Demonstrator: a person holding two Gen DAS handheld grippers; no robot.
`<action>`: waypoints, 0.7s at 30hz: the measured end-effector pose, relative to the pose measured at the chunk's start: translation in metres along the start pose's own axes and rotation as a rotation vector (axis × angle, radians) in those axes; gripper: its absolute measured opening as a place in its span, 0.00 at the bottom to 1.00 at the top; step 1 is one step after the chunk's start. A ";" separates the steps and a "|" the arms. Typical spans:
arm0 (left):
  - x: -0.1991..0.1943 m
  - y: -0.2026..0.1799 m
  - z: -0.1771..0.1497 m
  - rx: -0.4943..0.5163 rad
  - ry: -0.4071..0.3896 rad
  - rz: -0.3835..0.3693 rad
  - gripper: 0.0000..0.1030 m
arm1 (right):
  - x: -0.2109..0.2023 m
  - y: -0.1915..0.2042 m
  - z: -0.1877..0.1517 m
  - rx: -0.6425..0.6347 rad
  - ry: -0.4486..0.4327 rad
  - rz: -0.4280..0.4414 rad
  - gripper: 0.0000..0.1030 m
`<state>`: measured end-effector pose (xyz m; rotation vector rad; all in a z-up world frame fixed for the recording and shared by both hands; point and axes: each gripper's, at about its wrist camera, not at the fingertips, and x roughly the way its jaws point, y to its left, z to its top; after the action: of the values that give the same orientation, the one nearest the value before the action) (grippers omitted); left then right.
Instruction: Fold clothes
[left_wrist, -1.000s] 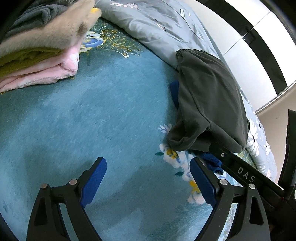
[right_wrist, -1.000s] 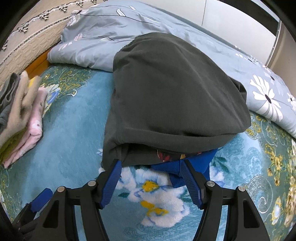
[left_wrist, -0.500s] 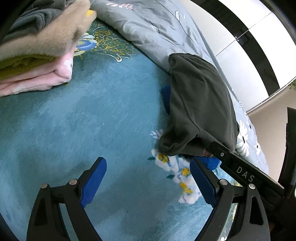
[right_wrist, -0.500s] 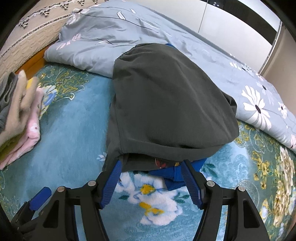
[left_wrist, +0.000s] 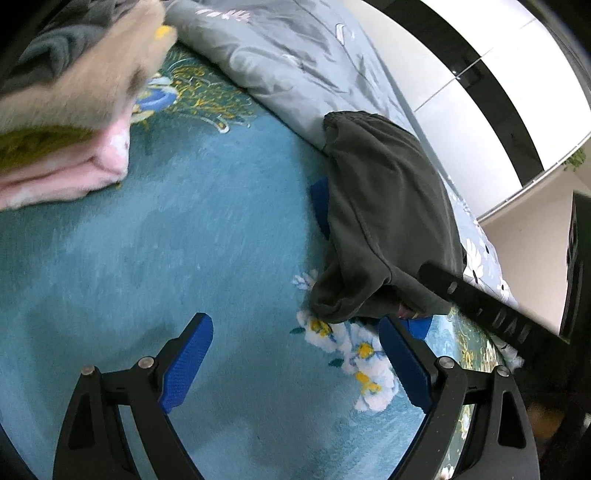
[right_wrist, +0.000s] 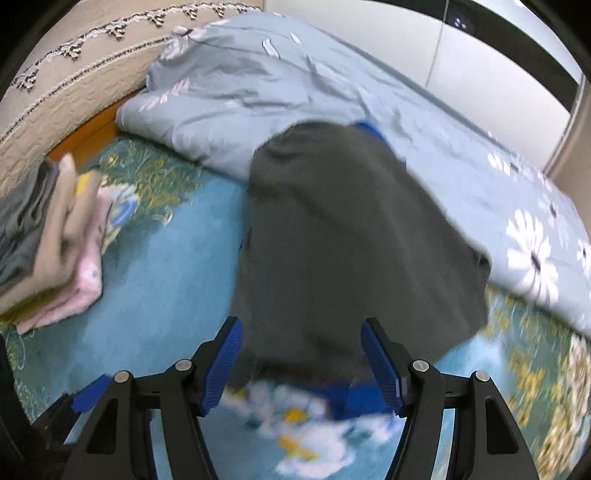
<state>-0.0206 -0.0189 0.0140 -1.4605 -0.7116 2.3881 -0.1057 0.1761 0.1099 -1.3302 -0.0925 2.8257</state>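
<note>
A dark green garment (right_wrist: 340, 236) lies crumpled on the teal floral blanket (right_wrist: 159, 258), partly over the grey duvet, with a blue garment (right_wrist: 354, 398) peeking out under its near edge. My right gripper (right_wrist: 301, 363) hangs open just above that near edge, pads apart and nothing pinched. In the left wrist view the dark green garment (left_wrist: 384, 218) sits to the right and the blue garment (left_wrist: 319, 199) shows beneath it. My left gripper (left_wrist: 295, 354) is open over bare blanket (left_wrist: 184, 240), left of the garment. The right gripper's black body (left_wrist: 491, 314) crosses that view's right side.
A stack of folded clothes (left_wrist: 62, 122), grey, beige, olive and pink, rests at the blanket's far left, seen too as the stack (right_wrist: 48, 243). A grey flowered duvet (right_wrist: 295, 96) is bunched along the back. A beige headboard (right_wrist: 74, 66) and white wardrobe doors (left_wrist: 498, 92) stand behind.
My right gripper has risen and pulled back, so the green garment looks smaller and its near edge now lies between the pads. The left gripper has barely shifted.
</note>
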 end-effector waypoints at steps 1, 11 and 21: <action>-0.002 0.001 0.001 0.006 -0.011 -0.008 0.89 | 0.003 -0.008 0.013 0.008 -0.006 -0.002 0.68; -0.018 0.012 0.010 0.079 -0.092 -0.047 0.89 | 0.064 -0.097 0.081 0.277 0.065 0.082 0.68; -0.014 0.029 0.013 0.031 -0.099 -0.054 0.89 | 0.091 -0.072 0.095 0.214 0.126 0.119 0.67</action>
<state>-0.0251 -0.0536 0.0141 -1.3018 -0.7242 2.4336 -0.2374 0.2470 0.1044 -1.5041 0.2911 2.7379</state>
